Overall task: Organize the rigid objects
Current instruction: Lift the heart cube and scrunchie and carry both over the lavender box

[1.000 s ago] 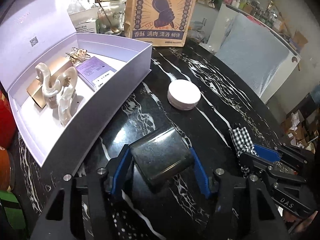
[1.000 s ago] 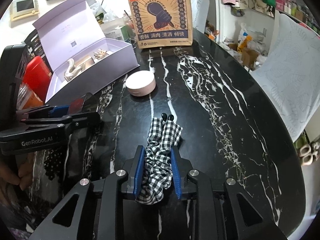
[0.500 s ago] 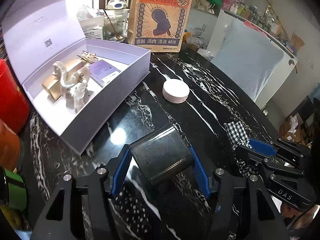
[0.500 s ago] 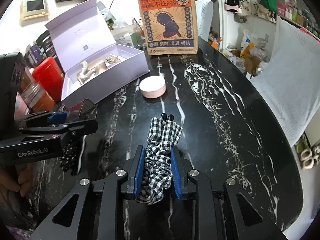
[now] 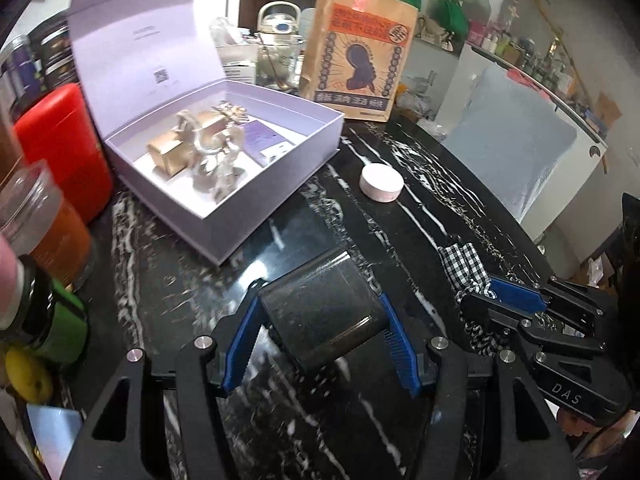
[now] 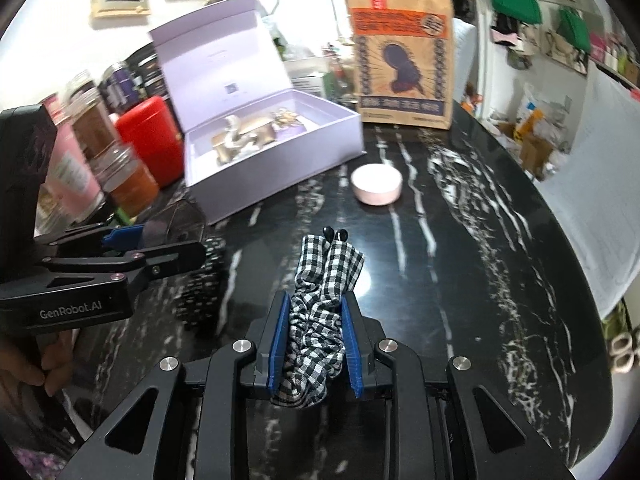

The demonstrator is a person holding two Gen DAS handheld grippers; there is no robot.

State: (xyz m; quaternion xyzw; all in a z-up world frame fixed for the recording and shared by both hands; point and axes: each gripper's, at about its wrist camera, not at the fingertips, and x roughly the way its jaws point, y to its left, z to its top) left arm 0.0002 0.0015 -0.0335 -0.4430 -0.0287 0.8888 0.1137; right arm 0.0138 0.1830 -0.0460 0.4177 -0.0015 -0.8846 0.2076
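Observation:
My left gripper [image 5: 320, 312] is shut on a dark glossy case [image 5: 322, 312] and holds it above the black marble table [image 5: 360, 420]. My right gripper [image 6: 316, 328] is shut on a black-and-white checked hair clip [image 6: 320, 304], also seen in the left wrist view [image 5: 466, 268]. An open lilac box [image 5: 224, 168] with pearly hair clips, a gold item and a purple card stands at the far left; it also shows in the right wrist view [image 6: 276, 160]. A round pink-white compact [image 5: 380, 182] lies beside the box, also in the right wrist view [image 6: 376, 183].
A brown paper bag [image 5: 360, 52] stands at the back of the table. A red canister [image 5: 60, 148], jars [image 5: 44, 224] and green tins crowd the left edge. A white appliance [image 5: 516, 160] stands off the table's right side.
Both grippers have pulled back and risen with their loads still held. The box, compact and bag now look smaller and farther away.

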